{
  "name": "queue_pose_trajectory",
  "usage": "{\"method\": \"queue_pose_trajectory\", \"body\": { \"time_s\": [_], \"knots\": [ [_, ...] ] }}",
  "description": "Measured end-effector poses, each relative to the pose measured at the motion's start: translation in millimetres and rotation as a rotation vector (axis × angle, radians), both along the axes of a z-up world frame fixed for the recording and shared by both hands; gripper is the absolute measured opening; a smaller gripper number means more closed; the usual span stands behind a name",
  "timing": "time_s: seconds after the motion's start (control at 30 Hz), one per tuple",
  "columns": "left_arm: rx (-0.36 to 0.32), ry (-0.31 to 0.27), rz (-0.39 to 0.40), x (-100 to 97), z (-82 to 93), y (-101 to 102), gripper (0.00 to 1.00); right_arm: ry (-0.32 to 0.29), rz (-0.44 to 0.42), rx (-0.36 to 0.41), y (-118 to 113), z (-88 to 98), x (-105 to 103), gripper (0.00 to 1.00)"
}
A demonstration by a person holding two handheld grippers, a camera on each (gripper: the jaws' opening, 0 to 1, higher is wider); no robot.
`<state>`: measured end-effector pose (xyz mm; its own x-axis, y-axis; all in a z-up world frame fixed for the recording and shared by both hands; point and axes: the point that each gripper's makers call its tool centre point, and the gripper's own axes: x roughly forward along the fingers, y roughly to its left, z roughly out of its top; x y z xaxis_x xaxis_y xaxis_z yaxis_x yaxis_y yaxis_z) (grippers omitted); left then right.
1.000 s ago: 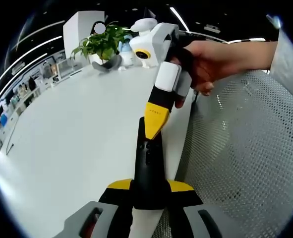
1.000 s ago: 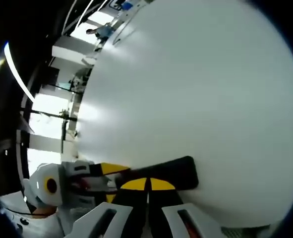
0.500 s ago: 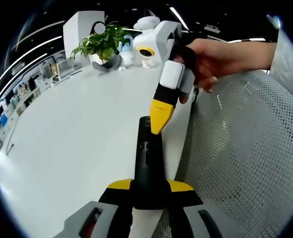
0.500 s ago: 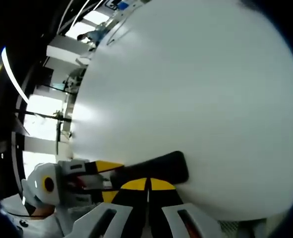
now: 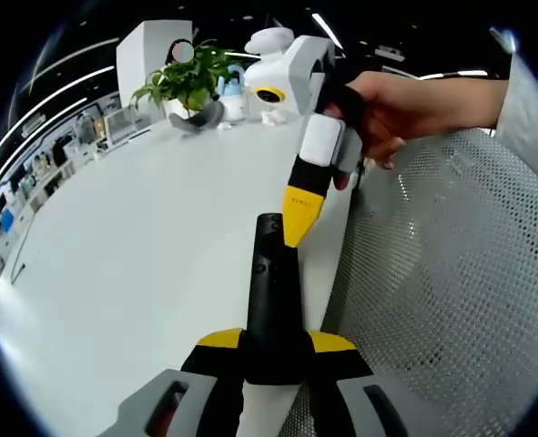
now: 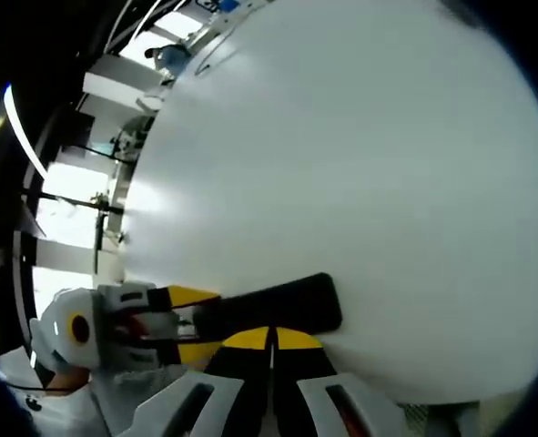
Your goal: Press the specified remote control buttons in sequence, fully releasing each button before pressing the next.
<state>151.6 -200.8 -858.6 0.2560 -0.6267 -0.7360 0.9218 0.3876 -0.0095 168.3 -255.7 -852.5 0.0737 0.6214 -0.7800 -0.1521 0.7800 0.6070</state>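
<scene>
The black remote control (image 5: 271, 291) is slim, rigid and light, probably slick plastic. The left gripper (image 5: 273, 350) has its jaws clamped on its near end, above the white surface (image 5: 132, 237). The right gripper (image 5: 298, 218) hovers above it with jaws closed, tips together. No containers appear, apart perhaps from a potted plant (image 5: 188, 80) far off.

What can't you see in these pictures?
- Remote buttons: too small and dark to read in the left gripper view; in the right gripper view the remote lies edge-on.
- Remote's near end: hidden between the left tool's closed yellow tips.
- Whether the right tool touches the remote: its tip hovers close, contact unclear.
- Plant and things beside it: far off, too small.
- Table's far side: cut off by the picture's edge.
</scene>
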Motion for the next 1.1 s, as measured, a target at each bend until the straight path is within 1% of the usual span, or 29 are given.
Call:
{"method": "queue_pose_trajectory", "body": {
  "time_s": [0.17,0.33,0.53,0.6,0.73,0.83,0.87,0.97,1.1],
  "knots": [
    [0.000,0.001,0.001,0.3,-0.5,-0.1,0.25,0.000,-0.001,-0.004,-1.0,-0.5,-0.4,0.00],
    [-0.001,0.000,-0.001,0.7,-0.6,-0.3,0.25,-0.027,0.030,-0.038,0.3,-1.2,-0.9,0.00],
    [-0.001,-0.001,-0.003,0.8,-0.9,-0.4,0.25,-0.003,0.019,-0.055,-0.9,-2.7,0.3,0.00],
    [0.000,-0.002,-0.004,0.8,-1.1,-0.4,0.25,-0.039,0.040,-0.084,-0.5,-2.5,-0.2,0.00],
    [0.001,-0.002,-0.004,0.7,-0.7,-0.5,0.25,-0.070,0.064,-0.116,0.3,-2.4,-0.8,0.00],
    [0.002,-0.003,-0.003,0.7,-0.7,-0.6,0.25,-0.073,0.069,-0.114,-0.6,-2.4,-0.1,0.00],
    [0.002,-0.003,-0.003,0.7,-0.7,-0.5,0.25,-0.086,0.089,-0.106,-0.7,-2.4,0.0,0.00],
    [0.003,-0.003,-0.003,0.9,-1.0,-0.5,0.25,-0.072,0.081,-0.094,-0.8,-1.2,-0.4,0.00],
    [0.004,-0.003,-0.003,0.9,-1.0,-0.5,0.25,-0.071,0.087,-0.092,-0.7,-0.7,-0.4,0.00]
  ]
}}
